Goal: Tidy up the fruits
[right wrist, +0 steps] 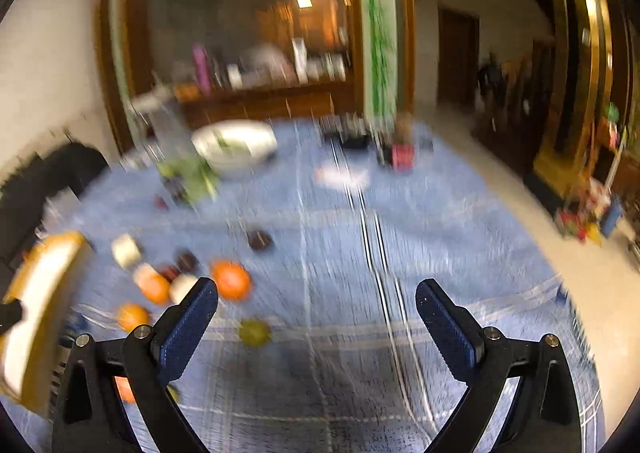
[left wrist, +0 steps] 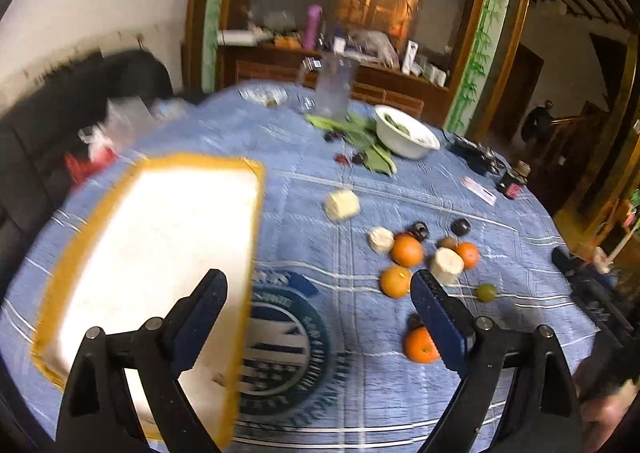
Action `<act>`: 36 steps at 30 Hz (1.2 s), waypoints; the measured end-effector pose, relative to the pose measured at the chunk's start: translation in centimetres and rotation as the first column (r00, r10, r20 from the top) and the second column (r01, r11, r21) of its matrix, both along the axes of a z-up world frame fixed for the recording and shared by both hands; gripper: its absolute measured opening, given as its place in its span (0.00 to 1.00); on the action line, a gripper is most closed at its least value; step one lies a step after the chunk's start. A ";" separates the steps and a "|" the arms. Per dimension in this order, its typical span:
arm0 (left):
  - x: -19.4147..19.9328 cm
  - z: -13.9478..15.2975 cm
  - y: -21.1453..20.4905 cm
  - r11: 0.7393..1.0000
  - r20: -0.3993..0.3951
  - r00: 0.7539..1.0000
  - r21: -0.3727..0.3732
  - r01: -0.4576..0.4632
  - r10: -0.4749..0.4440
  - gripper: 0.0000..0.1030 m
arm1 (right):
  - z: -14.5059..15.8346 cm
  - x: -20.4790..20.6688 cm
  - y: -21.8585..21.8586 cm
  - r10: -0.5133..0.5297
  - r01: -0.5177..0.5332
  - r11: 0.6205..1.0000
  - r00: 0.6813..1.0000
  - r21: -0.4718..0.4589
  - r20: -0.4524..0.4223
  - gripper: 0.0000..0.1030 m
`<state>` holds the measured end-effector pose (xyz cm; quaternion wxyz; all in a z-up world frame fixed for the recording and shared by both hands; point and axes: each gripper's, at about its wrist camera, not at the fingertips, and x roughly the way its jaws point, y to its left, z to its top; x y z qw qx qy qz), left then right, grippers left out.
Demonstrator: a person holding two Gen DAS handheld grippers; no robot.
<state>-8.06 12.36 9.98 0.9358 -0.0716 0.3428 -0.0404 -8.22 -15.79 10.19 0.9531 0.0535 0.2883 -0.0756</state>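
Over the blue-clothed table, both claws gape with nothing held: left claw, right claw. Oranges cluster toward the right edge, tray left. Round fruit could roll off if nudged.

Tray left of fruits on table, bowl behind.

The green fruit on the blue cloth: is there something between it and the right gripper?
Nothing visible. The green fruit lies alone on the blue cloth, ahead of the open right gripper and toward its left finger; the oranges sit farther left.
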 end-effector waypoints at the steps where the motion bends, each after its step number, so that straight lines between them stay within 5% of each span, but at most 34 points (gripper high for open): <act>1: -0.5 0.4 0.2 1.000 0.022 1.000 0.005 -0.002 0.002 0.87 | 0.4 -0.3 0.1 0.020 -0.020 1.000 0.999 0.003 0.025 0.99; 7: -1.6 0.9 1.4 0.998 0.031 0.999 -0.040 0.039 -0.038 0.84 | -1.0 0.9 0.8 0.104 -0.098 0.994 0.988 0.055 -0.114 0.99; 12: -0.3 -2.1 -0.5 0.984 -0.078 0.985 -0.100 0.148 -0.156 0.26 | -4.3 2.1 1.0 0.169 -0.146 0.983 0.959 0.112 -0.229 0.77; 15: 0.2 -3.8 -1.5 0.967 -0.115 0.968 -0.157 0.203 -0.222 0.25 | -5.3 2.3 1.5 0.213 -0.186 0.975 0.943 0.124 -0.255 0.65; 23: -0.1 -5.1 -5.6 0.928 -0.133 0.919 -0.103 0.359 -0.370 0.26 | -7.7 4.2 2.3 0.252 -0.216 0.966 0.913 0.143 -0.322 0.51; 30: 0.5 -6.7 -8.5 0.902 -0.186 0.883 -0.055 0.429 -0.432 0.26 | -8.4 4.7 2.4 0.265 -0.230 0.963 0.909 0.144 -0.321 0.50; 36: 0.8 -7.4 -9.6 0.904 -0.178 0.890 0.006 0.428 -0.420 0.46 | -8.4 4.7 2.3 0.253 -0.227 0.967 0.915 0.116 -0.315 0.36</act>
